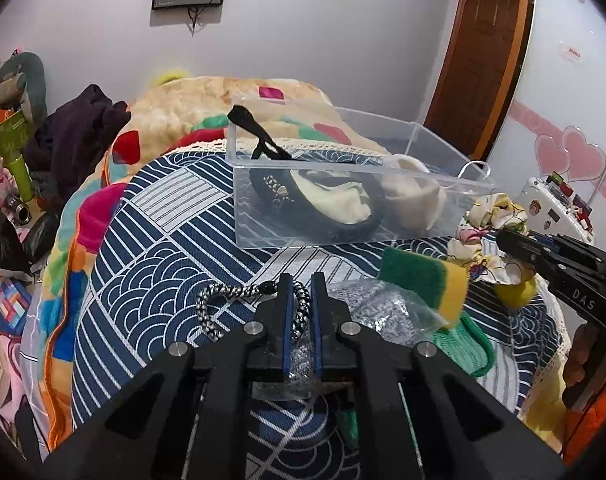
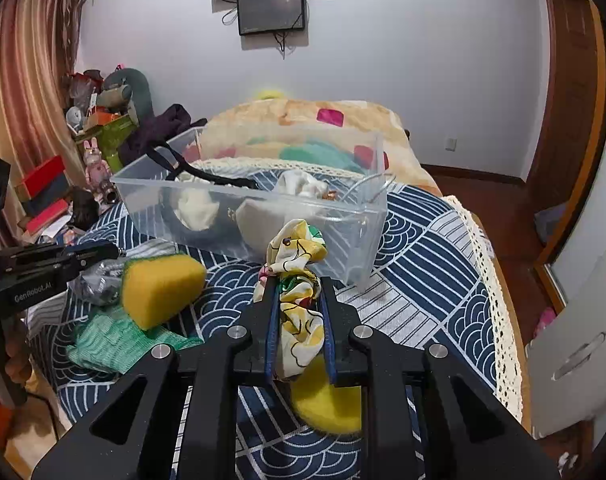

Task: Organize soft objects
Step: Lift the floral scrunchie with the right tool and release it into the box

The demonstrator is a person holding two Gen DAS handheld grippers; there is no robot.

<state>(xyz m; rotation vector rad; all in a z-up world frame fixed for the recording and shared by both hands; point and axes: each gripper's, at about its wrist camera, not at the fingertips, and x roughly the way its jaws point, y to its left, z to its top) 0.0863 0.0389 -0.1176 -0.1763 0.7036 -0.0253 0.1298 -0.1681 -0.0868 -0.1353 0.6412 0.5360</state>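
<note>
My left gripper [image 1: 301, 286] is shut on a black-and-white braided cord [image 1: 223, 300] that trails left over the blue patterned cloth. My right gripper [image 2: 299, 286] is shut on a floral fabric scrunchie [image 2: 297, 256], held above the bed; it also shows in the left wrist view [image 1: 489, 216]. A clear plastic box [image 1: 343, 216] stands ahead on the bed and holds a black headband, cream cloths and a black strap hanging over its far left corner. A yellow-green sponge [image 1: 427, 280], a green knit cloth [image 1: 463, 344] and a crinkly clear bag [image 1: 383, 308] lie between the grippers.
A yellow fuzzy ball [image 2: 329, 404] lies under my right gripper. A colourful blanket [image 1: 175, 120] and dark clothes [image 1: 79, 132] are piled behind the box. Clutter of toys and boxes [image 1: 7, 160] stands left of the bed. A wooden door [image 1: 487, 60] is at the right.
</note>
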